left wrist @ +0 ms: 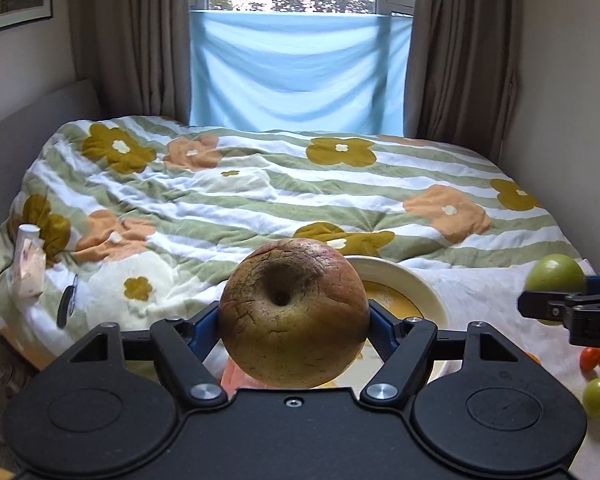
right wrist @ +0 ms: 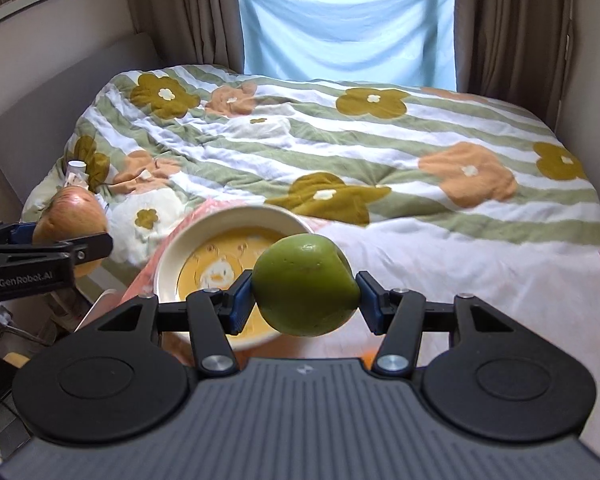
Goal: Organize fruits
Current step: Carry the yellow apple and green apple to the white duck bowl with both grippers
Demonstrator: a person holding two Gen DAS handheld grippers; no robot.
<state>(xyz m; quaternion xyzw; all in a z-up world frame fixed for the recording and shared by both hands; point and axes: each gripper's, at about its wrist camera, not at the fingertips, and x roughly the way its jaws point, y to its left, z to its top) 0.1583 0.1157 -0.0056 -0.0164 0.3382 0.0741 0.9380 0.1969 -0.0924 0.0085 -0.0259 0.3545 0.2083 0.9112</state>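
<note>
At the far left edge of the bed (left wrist: 260, 200) a small white bottle (left wrist: 30, 264) stands on the flowered quilt, close to where the cover drops off toward the grey headboard side. My left fingers (left wrist: 294, 316) are clamped on a brownish, cracked-skinned apple (left wrist: 294, 316), its dimple facing the camera, held in the air above the near edge of the bed. Just behind and to its right sits the cream bowl (left wrist: 412, 280) with a yellow inside, resting on a pink cloth near the bed's front edge. Seen from my right side, the bowl's (right wrist: 168, 256) rim is free all round and nothing lies in it. My right fingers (right wrist: 306, 290) grip a green apple (right wrist: 306, 290), hanging just over the bowl's right rim. Further right, on the white sheet, lie a small orange fruit (left wrist: 596, 358) and a small green one (left wrist: 599, 396), close together near the edge. Beyond the bowl the quilt stretches wide and bare up to the blue curtain (left wrist: 300, 76).
</note>
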